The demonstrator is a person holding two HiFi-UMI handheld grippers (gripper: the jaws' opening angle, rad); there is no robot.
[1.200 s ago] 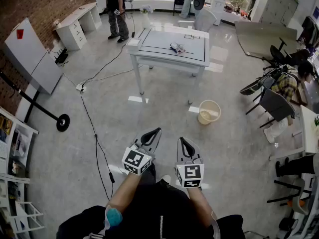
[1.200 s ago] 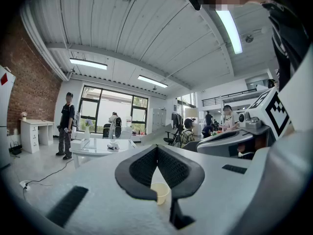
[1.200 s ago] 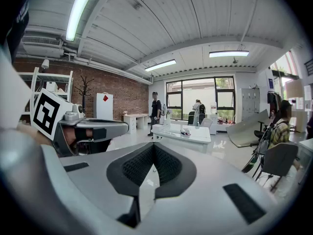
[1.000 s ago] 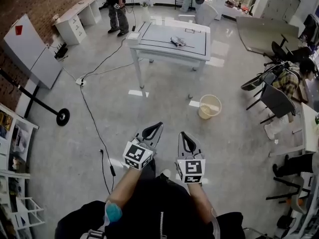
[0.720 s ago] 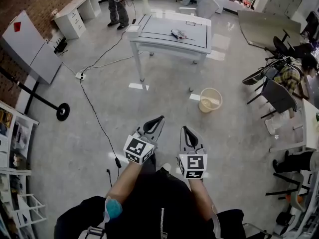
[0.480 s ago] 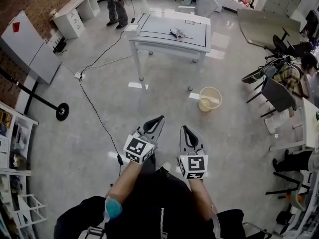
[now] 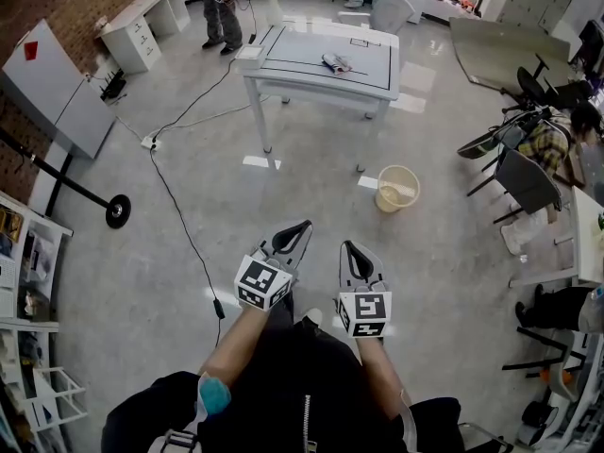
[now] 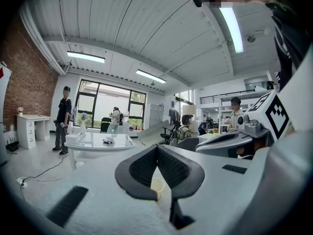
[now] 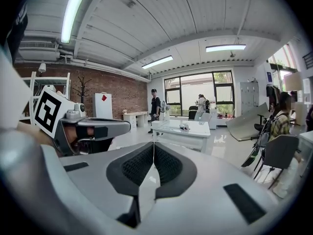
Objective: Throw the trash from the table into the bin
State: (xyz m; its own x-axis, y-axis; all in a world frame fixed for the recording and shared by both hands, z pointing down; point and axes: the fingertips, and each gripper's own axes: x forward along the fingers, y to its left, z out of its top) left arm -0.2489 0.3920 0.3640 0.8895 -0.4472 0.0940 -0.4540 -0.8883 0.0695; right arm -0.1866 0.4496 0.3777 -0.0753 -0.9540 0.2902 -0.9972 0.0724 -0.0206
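The trash [image 7: 335, 63], a small crumpled pale-and-dark piece, lies near the middle of the white worktop [image 7: 302, 78], a little toward its right edge. In the head view its long axis runs slantwise, from the side of the far left corner toward the near right corner. Which end is which is too small to tell. The cream bin [image 7: 397, 188] stands upright on the floor [image 7: 311, 196] just off the worktop's near right corner, apart from the leg there, mouth up.

Against the frames of the last second, the trash sits at the same spot on the worktop and the bin has not shifted beside that corner. Both ride slightly higher in the head view than a second ago. The two tools keep much the same place in front of the body, and both were already closed then.

Both forearms [image 7: 236, 357] reach forward side by side over the floor, well apart from the worktop. The left tool [image 7: 298, 226] slants inward toward the right, its marker cube [image 7: 260, 284] tilted. Its pads [image 8: 144, 168] meet at the tips with nothing gripped, and the bin shows through the gap beneath them in the left gripper view. The right tool [image 7: 347, 247] points straight ahead and a little down, its own pads pressed together, empty. A person [image 7: 222, 12] stands beyond the worktop's far left corner
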